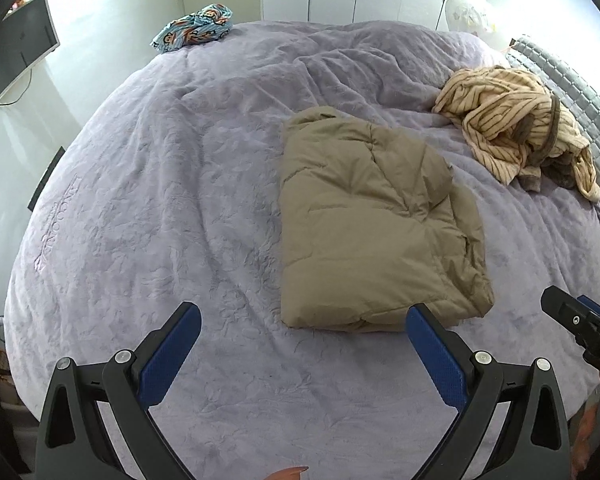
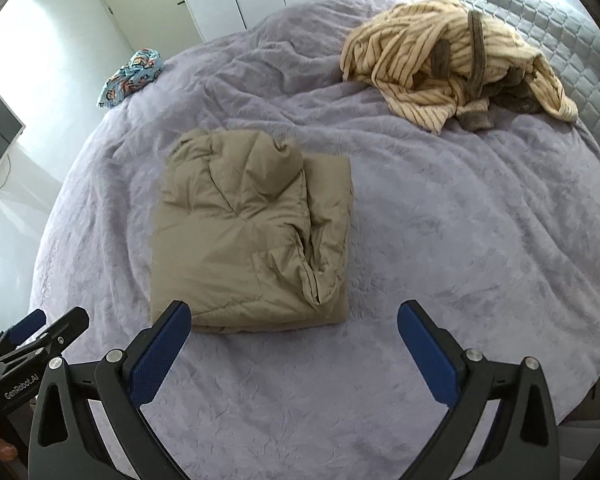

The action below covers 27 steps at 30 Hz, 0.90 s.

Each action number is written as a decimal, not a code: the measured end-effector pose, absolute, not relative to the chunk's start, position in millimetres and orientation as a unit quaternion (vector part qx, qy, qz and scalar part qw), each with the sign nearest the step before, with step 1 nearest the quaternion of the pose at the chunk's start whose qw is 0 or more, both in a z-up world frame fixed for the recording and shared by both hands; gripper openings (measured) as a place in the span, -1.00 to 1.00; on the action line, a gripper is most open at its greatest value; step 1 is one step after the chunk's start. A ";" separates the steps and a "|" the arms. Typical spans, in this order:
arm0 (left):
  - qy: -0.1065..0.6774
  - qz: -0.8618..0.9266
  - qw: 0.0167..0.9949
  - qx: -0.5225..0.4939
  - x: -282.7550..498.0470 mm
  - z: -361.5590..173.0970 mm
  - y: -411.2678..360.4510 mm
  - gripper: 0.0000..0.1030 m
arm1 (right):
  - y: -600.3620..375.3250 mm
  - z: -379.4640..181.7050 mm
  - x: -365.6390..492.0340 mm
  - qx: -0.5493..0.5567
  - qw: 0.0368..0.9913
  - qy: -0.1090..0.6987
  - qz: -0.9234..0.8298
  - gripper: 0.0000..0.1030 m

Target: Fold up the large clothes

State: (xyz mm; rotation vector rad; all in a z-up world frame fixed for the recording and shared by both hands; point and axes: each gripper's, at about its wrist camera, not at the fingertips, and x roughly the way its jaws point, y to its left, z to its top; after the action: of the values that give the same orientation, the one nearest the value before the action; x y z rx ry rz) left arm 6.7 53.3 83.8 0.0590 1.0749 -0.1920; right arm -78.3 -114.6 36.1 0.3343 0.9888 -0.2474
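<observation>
Progress: tan puffer jacket (image 2: 248,228) looks folded already, a compact block w/ layers stacked; judged done or nearly so.
Left to do: striped robe (image 2: 448,68) lies crumpled near the headboard (image 2: 572,40), not yet folded. Small cartoon-print garment (image 2: 132,76) bunched at the far corner, also unfolded. Probably 2 items to go, if both count as large clothes.
Jacket spot: mid-bed on the purple bedspread (image 2: 440,240), just beyond both sets of tongs, well apart from the robe.
Jacket axis: long axis runs away from the cameras, near edge to far edge; a loose flap or sleeve fold sits along its right side in the right wrist view. Which end is the collar: can't tell.
Left tongs (image 1: 304,320): spread wide, nothing between them, above bare bedspread; right pad overlaps the jacket's near edge in view, contact unclear.
Right tongs (image 2: 294,318): spread wide, empty; left pad overlaps the jacket's near left corner, contact can't be judged.
Next, est.: reach far right for the robe & pull it to open bedspread.
</observation>
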 end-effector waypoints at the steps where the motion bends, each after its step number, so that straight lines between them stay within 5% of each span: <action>1: 0.508 -0.091 0.856 0.029 6.1 87.2 53.2 1.00 | -113.3 38.9 -78.1 0.154 0.862 0.469 -0.120 0.99; 27: 0.473 -0.078 0.877 0.024 6.5 121.1 60.0 1.00 | -88.9 62.2 -74.9 0.125 0.877 0.448 -0.122 0.99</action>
State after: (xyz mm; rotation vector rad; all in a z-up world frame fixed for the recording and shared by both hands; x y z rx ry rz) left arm 6.5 60.0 121.1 0.0506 0.9874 -0.1629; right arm -74.9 -88.9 62.2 0.2599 0.9357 -0.2546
